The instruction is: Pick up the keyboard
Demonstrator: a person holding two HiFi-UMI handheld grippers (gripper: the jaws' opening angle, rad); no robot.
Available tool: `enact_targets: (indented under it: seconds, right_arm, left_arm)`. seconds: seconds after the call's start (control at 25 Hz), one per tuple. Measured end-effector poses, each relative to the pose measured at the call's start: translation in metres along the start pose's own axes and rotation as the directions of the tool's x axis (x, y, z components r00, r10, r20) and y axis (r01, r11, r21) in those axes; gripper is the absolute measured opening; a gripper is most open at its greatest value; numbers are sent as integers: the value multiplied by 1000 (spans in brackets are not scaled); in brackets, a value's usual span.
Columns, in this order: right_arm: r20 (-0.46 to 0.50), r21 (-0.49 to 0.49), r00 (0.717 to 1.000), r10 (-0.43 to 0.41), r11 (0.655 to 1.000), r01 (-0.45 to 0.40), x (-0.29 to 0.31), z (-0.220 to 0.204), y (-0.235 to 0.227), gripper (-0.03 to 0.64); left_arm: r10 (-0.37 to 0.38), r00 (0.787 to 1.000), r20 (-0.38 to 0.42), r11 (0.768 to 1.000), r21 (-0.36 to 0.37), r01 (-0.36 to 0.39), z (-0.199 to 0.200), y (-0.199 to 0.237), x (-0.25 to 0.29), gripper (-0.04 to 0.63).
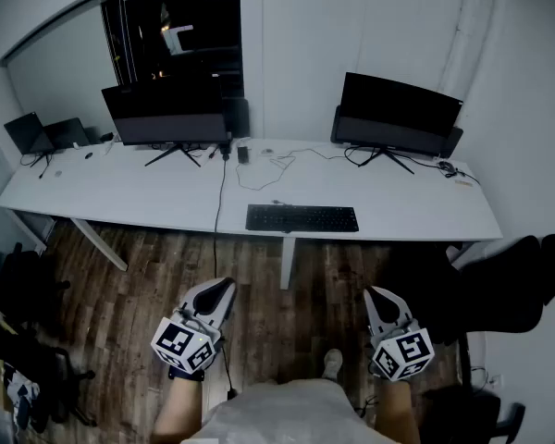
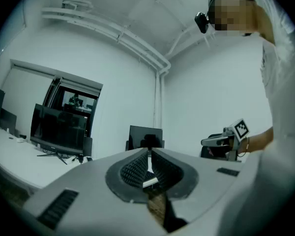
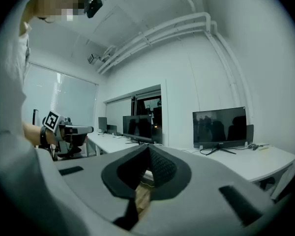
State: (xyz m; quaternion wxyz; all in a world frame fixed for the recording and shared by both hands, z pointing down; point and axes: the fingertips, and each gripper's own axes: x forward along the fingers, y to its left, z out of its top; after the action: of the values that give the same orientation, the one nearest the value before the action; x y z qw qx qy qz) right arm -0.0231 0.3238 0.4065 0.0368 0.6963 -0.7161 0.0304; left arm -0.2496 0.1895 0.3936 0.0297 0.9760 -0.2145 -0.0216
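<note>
Two grippers hang low over the wooden floor (image 1: 259, 276) as you stand back from a long white desk (image 1: 120, 192), both pointing level toward it. Your left gripper (image 1: 224, 287) has its fingers (image 2: 135, 168) pressed together, with nothing between them. Your right gripper (image 1: 375, 294) matches it, its fingers (image 3: 162, 166) pressed together and empty as well. Each carries its marker cube at the end nearest you.

Ahead, the black keyboard (image 1: 302, 218) lies flat along the near edge of the desk, well apart from both grippers and slightly right of the midpoint between them. Behind it stand two dark monitors, the left monitor (image 1: 166, 114) and the right monitor (image 1: 398, 109), both toward the far side of the desk. A black cable (image 1: 220, 202) runs from beside the left monitor across the desk, passes left of the keyboard and drops over the near edge to the floor. At the far left end sits a small dark laptop (image 1: 28, 132).
</note>
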Motion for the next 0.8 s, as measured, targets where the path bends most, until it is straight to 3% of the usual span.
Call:
enact_targets:
  seconds: [0.48,0.8]
  right_arm:
    - [-11,0,1000,-6,1000,6,16,-5,-4,0]
    - [15,101,1000,6,995,-8,31,-5,-7,3]
  left_arm:
    - [15,1000,1,1000,-10,-15,-2,20,1,20]
    - [34,999,-5,999,-9,-34,-12,36,-3,20]
